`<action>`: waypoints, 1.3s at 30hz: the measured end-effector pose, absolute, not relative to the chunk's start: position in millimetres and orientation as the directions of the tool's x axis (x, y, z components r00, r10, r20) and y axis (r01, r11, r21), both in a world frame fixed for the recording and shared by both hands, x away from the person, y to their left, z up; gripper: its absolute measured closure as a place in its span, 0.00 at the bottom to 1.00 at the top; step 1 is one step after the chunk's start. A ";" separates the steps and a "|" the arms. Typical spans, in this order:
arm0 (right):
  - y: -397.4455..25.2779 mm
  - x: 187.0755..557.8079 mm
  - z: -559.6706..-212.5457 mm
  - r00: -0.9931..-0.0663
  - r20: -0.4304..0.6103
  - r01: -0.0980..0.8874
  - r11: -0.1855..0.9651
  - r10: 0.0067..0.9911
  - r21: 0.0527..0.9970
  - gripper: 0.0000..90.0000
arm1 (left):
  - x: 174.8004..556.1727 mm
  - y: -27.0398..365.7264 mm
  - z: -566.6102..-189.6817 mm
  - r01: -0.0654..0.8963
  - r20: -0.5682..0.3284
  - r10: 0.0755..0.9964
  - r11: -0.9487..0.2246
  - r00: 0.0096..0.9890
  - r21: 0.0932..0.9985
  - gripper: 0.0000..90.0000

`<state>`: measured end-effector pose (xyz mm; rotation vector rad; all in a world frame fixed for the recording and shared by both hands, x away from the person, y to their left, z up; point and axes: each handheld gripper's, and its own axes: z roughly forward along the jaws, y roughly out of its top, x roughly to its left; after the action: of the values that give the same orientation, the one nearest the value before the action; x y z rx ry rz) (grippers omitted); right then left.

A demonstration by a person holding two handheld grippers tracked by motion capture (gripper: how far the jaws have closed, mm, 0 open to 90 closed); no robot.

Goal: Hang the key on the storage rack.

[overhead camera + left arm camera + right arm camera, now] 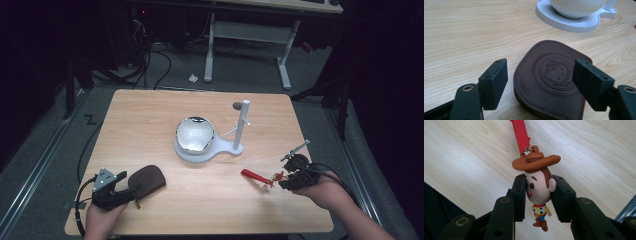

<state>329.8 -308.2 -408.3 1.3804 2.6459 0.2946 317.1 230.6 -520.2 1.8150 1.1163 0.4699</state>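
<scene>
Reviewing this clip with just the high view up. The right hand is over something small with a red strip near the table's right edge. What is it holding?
Observer: The right gripper is shut on the head of a cowboy figurine keychain; its red strap trails away over the table.
Operator: Is the figure lifted or lying down?
Observer: Its boots hang free between the jaws, apart from the wood.
Operator: And the left side, has it gripped that brown thing?
Observer: No. The left gripper is open, one jaw on each side of the brown leather pouch, neither touching it.
Operator: Any marking on it?
Observer: A cartoon cat face is embossed in a circle on top.
</scene>
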 end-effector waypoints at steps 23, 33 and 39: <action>-286.2 337.0 -358.0 -0.590 -0.046 0.784 0.586 0.806 0.207 0.74 | 316.0 233.8 -519.8 0.491 -0.145 0.845 -0.152 0.515 0.858 0.32; -276.6 341.4 -334.1 -0.602 -0.069 0.769 0.601 0.795 0.216 0.74 | 317.8 233.0 -520.0 0.492 -0.148 0.844 -0.149 0.515 0.858 0.32; -270.4 345.2 -319.7 -0.605 -0.082 0.761 0.606 0.792 0.231 0.74 | 317.3 233.5 -520.1 0.491 -0.149 0.843 -0.150 0.517 0.858 0.32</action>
<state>345.2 -270.4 -319.7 1.2963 2.6547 0.2572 317.3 233.5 -520.1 1.8025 1.1134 0.4607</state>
